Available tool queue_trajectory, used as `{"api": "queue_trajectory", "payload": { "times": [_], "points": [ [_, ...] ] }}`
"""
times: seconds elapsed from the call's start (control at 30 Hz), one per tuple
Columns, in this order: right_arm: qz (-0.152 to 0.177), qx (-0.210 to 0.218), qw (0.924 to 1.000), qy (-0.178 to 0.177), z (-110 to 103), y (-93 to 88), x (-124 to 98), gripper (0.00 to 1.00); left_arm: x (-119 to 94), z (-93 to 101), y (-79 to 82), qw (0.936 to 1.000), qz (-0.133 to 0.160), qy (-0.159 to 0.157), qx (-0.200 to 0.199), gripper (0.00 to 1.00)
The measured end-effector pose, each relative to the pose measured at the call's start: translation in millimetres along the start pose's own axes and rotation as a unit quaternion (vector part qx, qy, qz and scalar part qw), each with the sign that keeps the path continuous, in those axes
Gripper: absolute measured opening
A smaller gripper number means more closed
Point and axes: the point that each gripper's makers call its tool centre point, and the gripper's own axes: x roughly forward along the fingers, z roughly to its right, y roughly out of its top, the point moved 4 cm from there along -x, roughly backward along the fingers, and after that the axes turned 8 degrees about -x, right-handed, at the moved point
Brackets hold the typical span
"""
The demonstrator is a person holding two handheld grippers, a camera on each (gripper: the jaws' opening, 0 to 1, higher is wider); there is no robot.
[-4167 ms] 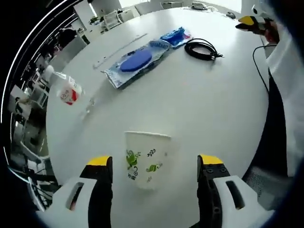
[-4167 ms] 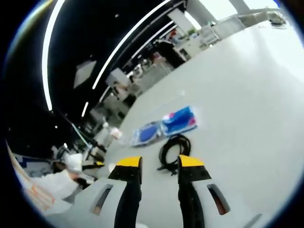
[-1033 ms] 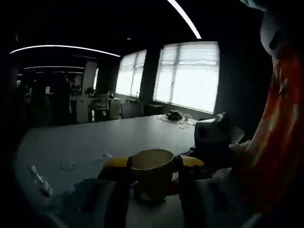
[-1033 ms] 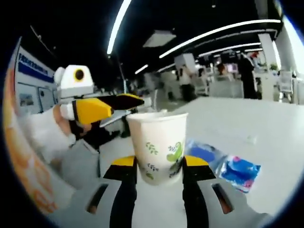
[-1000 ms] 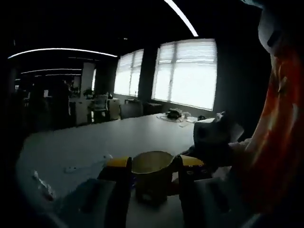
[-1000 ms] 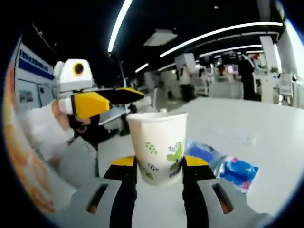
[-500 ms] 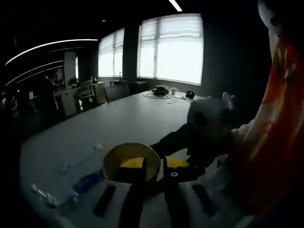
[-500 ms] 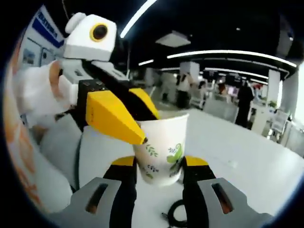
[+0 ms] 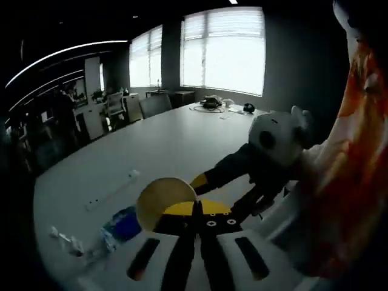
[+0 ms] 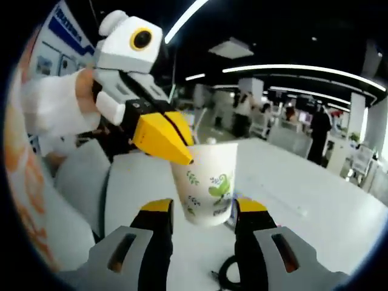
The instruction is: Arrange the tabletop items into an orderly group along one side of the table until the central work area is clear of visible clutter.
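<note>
A white paper cup (image 10: 209, 182) with green leaf prints hangs between both grippers above the white table (image 9: 151, 145). The left gripper (image 10: 182, 156), yellow-tipped, comes in from the upper left of the right gripper view and is shut on the cup's rim. In the left gripper view its jaws (image 9: 197, 212) meet over the rim of the cup (image 9: 162, 201), whose pale inside faces the camera. My right gripper (image 10: 205, 209) stands open, its jaws flanking the cup's lower half with small gaps. The right gripper (image 9: 242, 176) also shows beyond the cup in the left gripper view.
A plastic water bottle (image 9: 118, 227) lies on the table below the cup, with a long white strip (image 9: 112, 191) beyond it. A black cable coil (image 10: 227, 270) lies under the right gripper. Cables and small items (image 9: 212, 103) sit at the table's far end.
The left gripper's jaws have closed fully onto the cup's rim. The right gripper's jaws have parted slightly, and the cup now sits a little higher between them.
</note>
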Motion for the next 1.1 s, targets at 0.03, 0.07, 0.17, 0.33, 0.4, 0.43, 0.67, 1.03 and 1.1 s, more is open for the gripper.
{"api": "queue_trajectory", "payload": {
  "times": [0.03,0.07,0.17,0.33,0.4,0.43,0.67,1.03,1.1],
  "points": [
    [-0.002,0.002,1.0,0.0,-0.3,-1.8,0.1,0.42,-1.9,-4.5,0.4,1.0,0.004,0.008,0.004,0.0],
    [-0.003,0.004,1.0,0.001,-0.6,-2.9,-0.1,0.43,-3.1,-7.8,0.4,0.9999,0.005,0.011,0.004,0.0],
    [-0.01,0.013,0.9999,0.006,-3.2,-10.0,-3.0,0.44,-6.2,-28.6,-6.6,0.9992,-0.013,0.033,0.02,0.0],
    [-0.025,0.029,0.9993,0.005,-5.7,-23.0,-11.8,0.43,-10.1,-60.3,-18.8,0.996,-0.045,0.064,0.042,0.0],
    [-0.032,0.044,0.9985,0.0,-5.8,-30.3,-18.1,0.43,-12.2,-76.7,-24.6,0.9942,-0.056,0.079,0.046,0.0],
    [-0.035,0.05,0.9982,-0.002,-5.5,-33.7,-20.9,0.43,-13.2,-87.2,-28.0,0.9925,-0.063,0.089,0.055,0.0],
    [-0.066,0.089,0.9933,-0.032,1.4,-63.2,-44.6,0.43,-13.4,-134.1,-40.9,0.987,-0.086,0.12,0.064,0.0],
    [-0.066,0.141,0.9853,-0.07,20.7,-75.4,-53.2,0.4,-0.7,-192.2,-66.0,0.9824,-0.097,0.158,0.023,0.0],
    [-0.069,0.146,0.9843,-0.071,21.2,-78.2,-52.8,0.4,4.2,-198.1,-71.4,0.9816,-0.101,0.159,0.025,0.0]
  ]
}}
